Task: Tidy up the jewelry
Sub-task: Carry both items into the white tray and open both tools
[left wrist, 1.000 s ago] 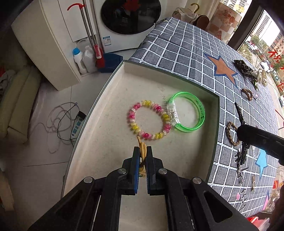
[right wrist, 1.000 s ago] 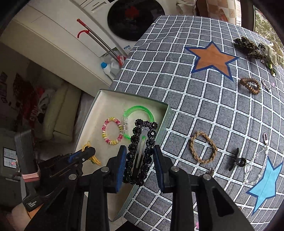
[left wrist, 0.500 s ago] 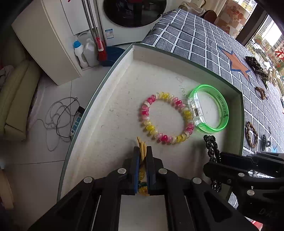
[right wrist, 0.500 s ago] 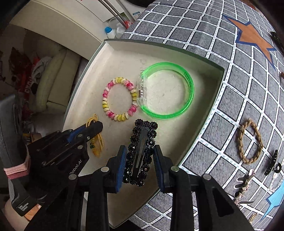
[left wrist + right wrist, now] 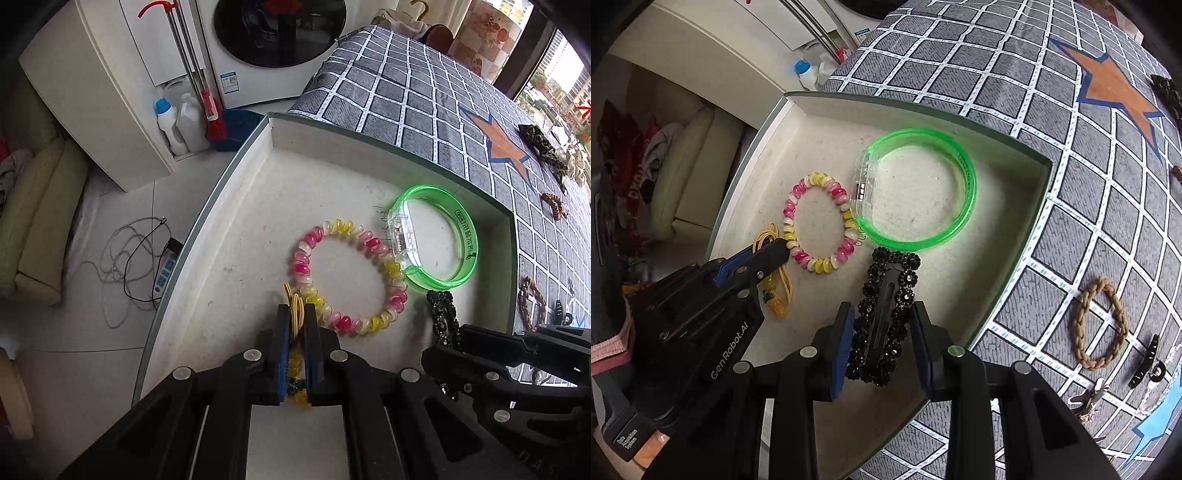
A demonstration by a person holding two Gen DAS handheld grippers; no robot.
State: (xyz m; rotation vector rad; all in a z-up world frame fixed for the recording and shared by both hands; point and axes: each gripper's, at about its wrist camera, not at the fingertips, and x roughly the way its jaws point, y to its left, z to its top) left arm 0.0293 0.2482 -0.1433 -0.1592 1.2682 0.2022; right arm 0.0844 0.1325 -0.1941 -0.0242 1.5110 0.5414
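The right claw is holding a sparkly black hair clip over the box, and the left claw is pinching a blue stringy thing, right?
Not quite: the stringy thing in the left claw is yellow, not blue; it is a yellow cord with yellow beads. The left wrist view shows it pinched between the pads. The right claw does hold the sparkly black hair clip over the shallow cream box.

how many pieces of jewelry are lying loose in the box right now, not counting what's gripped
2. The pink and yellow bead bracelet lies mid-box; the green bangle lies touching it, nearer the far corner. None seems hidden.
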